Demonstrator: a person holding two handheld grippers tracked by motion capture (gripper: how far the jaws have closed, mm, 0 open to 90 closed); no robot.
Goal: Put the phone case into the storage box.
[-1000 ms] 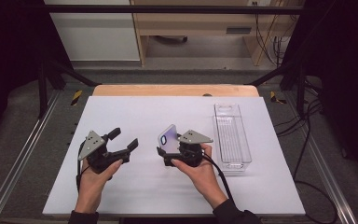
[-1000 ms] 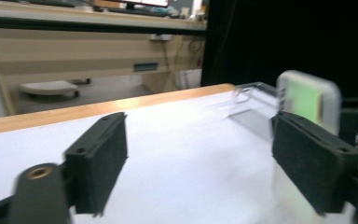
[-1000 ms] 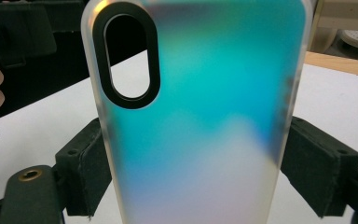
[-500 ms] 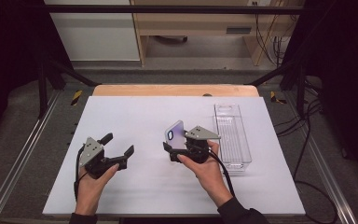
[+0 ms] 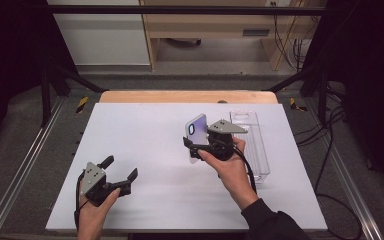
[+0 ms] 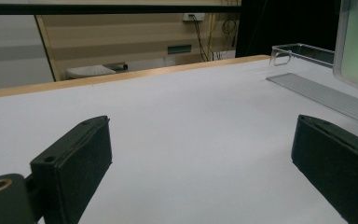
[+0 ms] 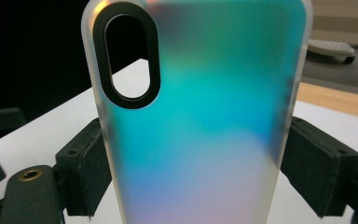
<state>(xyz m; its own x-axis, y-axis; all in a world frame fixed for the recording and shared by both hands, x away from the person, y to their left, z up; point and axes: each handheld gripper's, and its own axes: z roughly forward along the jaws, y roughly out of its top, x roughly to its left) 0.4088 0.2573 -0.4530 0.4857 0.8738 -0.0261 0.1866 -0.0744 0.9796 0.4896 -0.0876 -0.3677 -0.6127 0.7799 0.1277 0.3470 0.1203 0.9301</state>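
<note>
High view shows my right tool (image 5: 196,146) pinching the phone case (image 5: 197,136) by its two long edges and holding it upright above the white worktop (image 5: 150,130), just left of the clear plastic tray (image 5: 260,150). Right gripper view has the case (image 7: 200,112) close up: frosted, with a teal-to-pink sheen, its oval camera cutout at upper left, both black pads pressed against its sides. My left tool (image 5: 120,175) sits low over the near left part of the worktop, well apart from the case, its jaws spread wide with nothing between them.
</note>
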